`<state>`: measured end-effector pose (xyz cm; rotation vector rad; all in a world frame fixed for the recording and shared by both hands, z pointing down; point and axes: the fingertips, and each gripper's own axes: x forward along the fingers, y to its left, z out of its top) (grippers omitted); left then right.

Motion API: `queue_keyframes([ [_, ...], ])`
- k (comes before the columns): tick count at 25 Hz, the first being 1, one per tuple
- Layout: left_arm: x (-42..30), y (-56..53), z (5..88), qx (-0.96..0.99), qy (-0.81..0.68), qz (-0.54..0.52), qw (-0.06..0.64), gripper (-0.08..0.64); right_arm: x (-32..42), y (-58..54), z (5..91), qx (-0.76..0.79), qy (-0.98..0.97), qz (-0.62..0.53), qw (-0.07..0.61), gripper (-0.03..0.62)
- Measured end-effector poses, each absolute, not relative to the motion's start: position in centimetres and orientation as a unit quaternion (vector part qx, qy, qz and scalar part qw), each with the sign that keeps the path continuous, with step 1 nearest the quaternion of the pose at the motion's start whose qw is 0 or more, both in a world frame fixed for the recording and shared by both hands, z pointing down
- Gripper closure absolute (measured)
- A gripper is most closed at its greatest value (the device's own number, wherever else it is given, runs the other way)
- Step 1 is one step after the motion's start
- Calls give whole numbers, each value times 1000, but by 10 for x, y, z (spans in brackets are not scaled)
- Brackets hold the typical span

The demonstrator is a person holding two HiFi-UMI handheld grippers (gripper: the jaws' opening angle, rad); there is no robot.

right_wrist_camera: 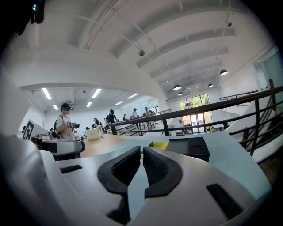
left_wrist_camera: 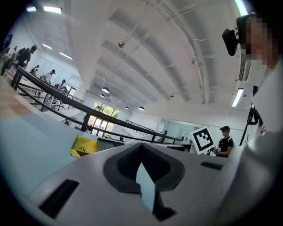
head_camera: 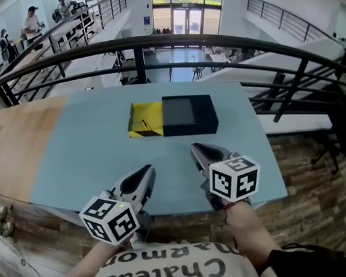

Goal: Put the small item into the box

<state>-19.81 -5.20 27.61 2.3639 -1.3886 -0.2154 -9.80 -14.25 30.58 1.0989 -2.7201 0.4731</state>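
Matte black rectangular box (head_camera: pixel 189 114): shallow, flat-topped, lying on the pale blue tabletop (head_camera: pixel 91 154). Yellow square open piece (head_camera: pixel 146 120): touching the black box's left side, with a small dark item (head_camera: pixel 144 124) on it, too small to identify. Left gripper (head_camera: pixel 148 171) and right gripper (head_camera: pixel 198 151): both nearer the person than the black box, apart from it, jaws pressed together, nothing between them.

low black box (head_camera: pixel 189 114) flat on the blue tabletop (head_camera: pixel 91 154), yellow flat piece (head_camera: pixel 146 121) touching its left side
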Motion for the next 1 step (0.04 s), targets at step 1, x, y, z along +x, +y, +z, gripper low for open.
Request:
queue_keyframes([
  [1,-198,-52,277,843,-495,-76,195,557,-97,-143,307,370,-912,158,86,545],
])
